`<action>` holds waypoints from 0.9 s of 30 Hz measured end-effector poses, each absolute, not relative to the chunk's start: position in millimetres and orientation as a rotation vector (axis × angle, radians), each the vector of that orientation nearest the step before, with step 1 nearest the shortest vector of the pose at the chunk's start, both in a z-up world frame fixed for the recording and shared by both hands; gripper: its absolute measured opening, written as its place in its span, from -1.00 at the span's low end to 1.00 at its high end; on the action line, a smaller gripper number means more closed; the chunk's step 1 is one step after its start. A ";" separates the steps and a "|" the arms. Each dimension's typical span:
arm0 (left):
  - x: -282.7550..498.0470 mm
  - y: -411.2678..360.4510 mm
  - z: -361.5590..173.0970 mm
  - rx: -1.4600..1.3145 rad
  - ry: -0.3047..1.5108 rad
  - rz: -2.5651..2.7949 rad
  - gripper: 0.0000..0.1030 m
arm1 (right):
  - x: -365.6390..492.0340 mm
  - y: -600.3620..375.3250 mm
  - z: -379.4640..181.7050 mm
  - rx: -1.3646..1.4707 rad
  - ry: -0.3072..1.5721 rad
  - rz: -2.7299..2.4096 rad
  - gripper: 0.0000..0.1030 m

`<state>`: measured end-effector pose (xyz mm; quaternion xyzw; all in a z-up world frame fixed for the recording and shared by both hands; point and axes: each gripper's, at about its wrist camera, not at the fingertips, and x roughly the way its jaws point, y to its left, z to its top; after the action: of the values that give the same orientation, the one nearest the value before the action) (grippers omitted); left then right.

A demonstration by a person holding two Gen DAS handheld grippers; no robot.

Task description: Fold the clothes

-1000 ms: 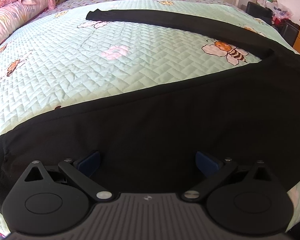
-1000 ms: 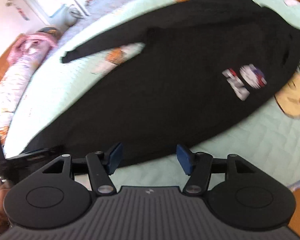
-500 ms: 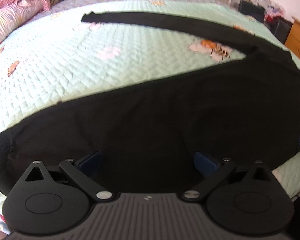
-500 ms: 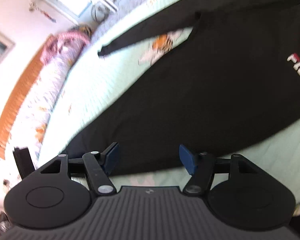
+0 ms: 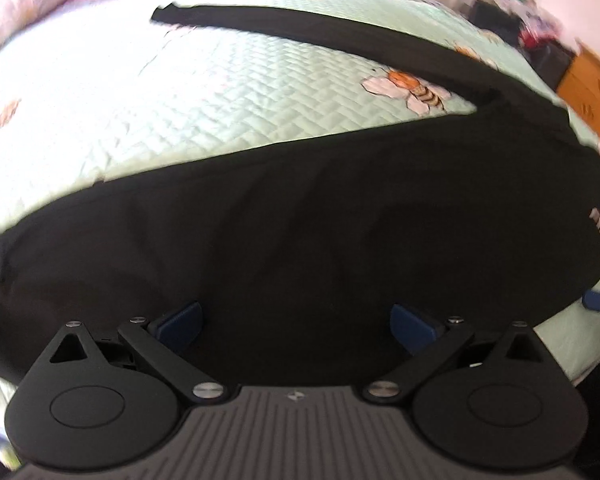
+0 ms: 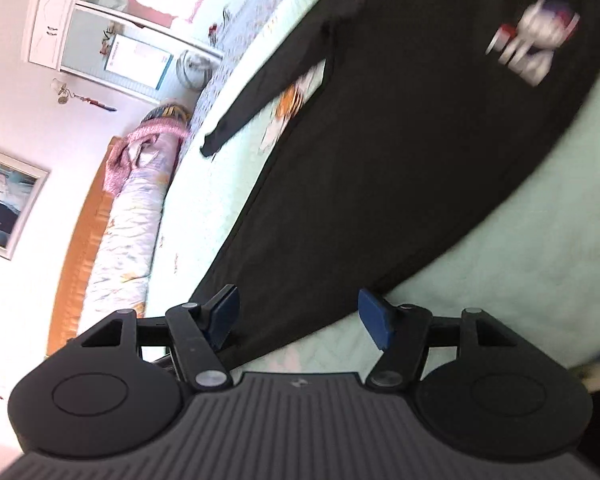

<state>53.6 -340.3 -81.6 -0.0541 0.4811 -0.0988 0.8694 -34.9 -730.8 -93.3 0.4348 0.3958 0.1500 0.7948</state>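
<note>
A mint-green quilted bedspread with bee prints (image 5: 228, 92) covers the bed. At two o'clock stands an orange wooden dresser (image 5: 588, 84). A framed picture (image 6: 4, 204) hangs on the white wall (image 6: 16, 100).

Bed (image 5: 228, 104) quilt bare left of black shirt (image 5: 300, 240), free passage there. Sleeve (image 5: 300, 26) lies across far side. Rolled bedding (image 6: 128, 240) blocks the headboard edge; dresser (image 5: 592, 88) crowds far right.

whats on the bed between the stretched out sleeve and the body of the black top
Only bare quilt with a printed bee in the wedge between the sleeve and the black top. The left wrist view shows it best.
</note>
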 end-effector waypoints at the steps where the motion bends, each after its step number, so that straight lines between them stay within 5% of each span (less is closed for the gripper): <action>1: 51.5 -335.2 -79.3 -0.169 1.014 -0.217 1.00 | -40.7 -739.4 -90.6 0.943 0.825 0.300 0.31; 11: 37.9 -334.6 -76.6 -0.592 1.130 -0.286 1.00 | -63.3 -809.1 -88.4 1.052 0.677 0.124 0.32; 27: 41.9 -355.3 -85.0 -0.663 1.202 -0.349 1.00 | -82.0 -855.0 -93.3 1.101 0.546 0.044 0.40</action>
<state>41.9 -355.3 -85.0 -0.3047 0.5518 -0.1604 0.7596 -82.0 -855.0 -93.3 0.5165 0.2563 0.0207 0.8168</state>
